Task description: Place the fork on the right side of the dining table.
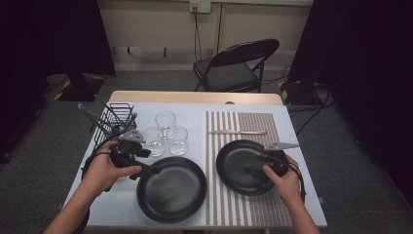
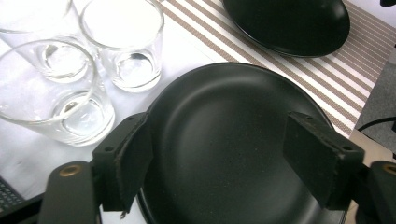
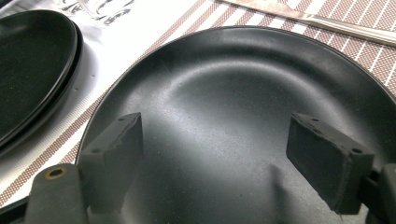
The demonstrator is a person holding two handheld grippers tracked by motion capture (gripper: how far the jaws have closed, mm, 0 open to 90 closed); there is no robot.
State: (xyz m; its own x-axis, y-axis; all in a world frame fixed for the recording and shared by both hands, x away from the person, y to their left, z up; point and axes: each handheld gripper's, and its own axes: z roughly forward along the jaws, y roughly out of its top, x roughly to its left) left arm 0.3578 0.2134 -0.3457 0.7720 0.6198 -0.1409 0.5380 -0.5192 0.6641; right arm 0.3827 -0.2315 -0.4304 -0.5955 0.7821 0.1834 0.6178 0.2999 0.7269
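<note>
The left gripper (image 1: 146, 168) hangs over the near-left rim of a black round plate (image 1: 171, 189) on the white tabletop (image 1: 122, 204). Three clear drinking glasses (image 1: 165, 134) stand beyond it. The right gripper (image 1: 256, 170) hovers above a second black plate (image 1: 243, 165) on the striped placemat (image 1: 243, 204), a steel table knife (image 1: 237, 131) beyond.

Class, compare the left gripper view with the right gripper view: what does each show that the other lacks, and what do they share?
Left gripper view alone: three clear glasses standing upright on the white table, with the left gripper open over the near black plate.

Right gripper view alone: a table knife lying on the striped placemat, with the right gripper open over the plate on the mat.

Shared: both black plates, the striped placemat, and a pair of black fingers spread wide with nothing between them.
</note>
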